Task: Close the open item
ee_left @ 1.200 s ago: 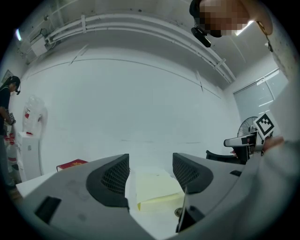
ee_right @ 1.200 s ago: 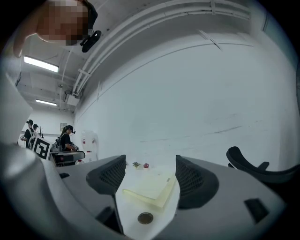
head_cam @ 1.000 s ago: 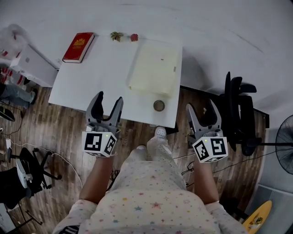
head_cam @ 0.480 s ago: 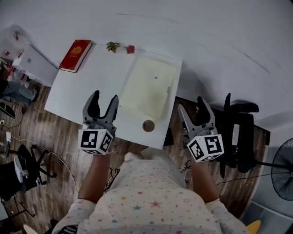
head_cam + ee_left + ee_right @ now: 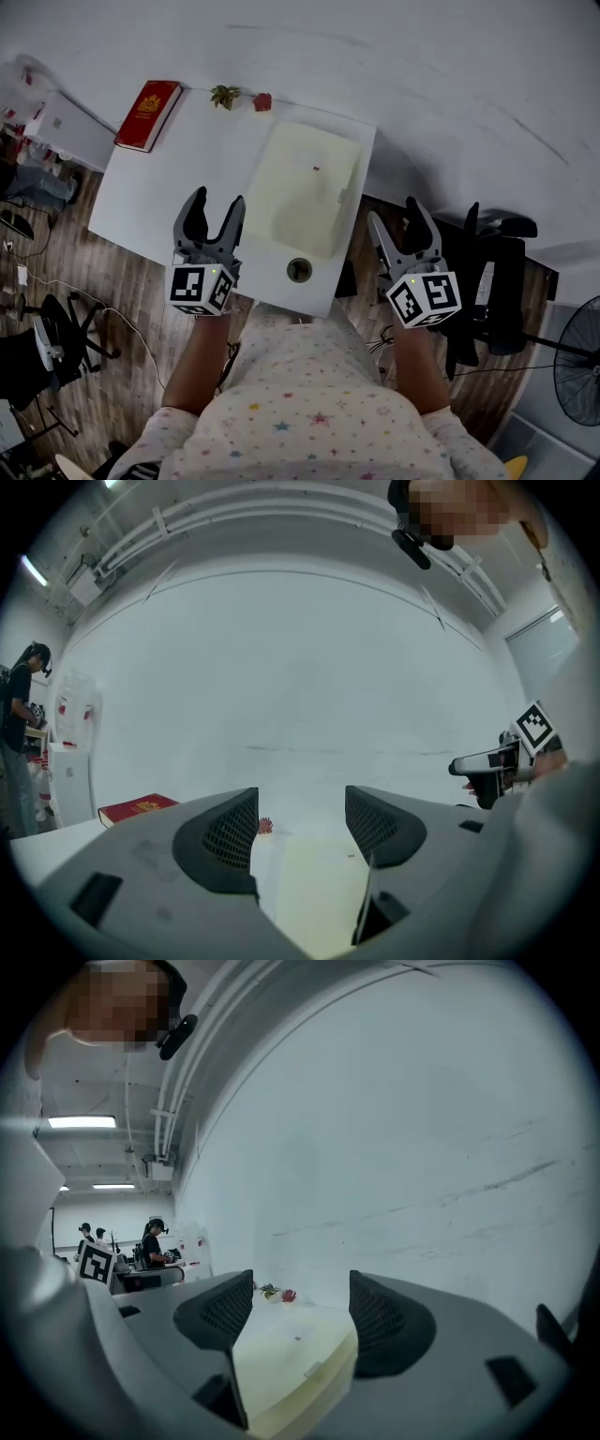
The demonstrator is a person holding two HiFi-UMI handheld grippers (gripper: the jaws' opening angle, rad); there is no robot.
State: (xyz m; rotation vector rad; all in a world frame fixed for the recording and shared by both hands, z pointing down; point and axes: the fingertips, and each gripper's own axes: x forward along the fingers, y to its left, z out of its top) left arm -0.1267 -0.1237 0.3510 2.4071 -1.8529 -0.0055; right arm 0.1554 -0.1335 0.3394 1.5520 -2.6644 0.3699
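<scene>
Holding both claws up at the near edge of the white table (image 5: 169, 187), I have nothing in either. My left gripper (image 5: 216, 211) has its jaws spread over the tabletop. My right gripper (image 5: 396, 223) is spread too and hangs off the table's right side, with a black office chair (image 5: 487, 272) close beside it. I judge this a lining-up pose, one claw to each side of the work.

A small round object (image 5: 299, 271) sits by the front edge, in my path. Just past it lies the cream flat case (image 5: 305, 183), with a small tab on its right edge. I take it for the item to close, though I cannot tell how far open it is. Farthest, by the wall, are a red book (image 5: 148, 101), a small plant (image 5: 224, 95) and a red ornament (image 5: 262, 101).
</scene>
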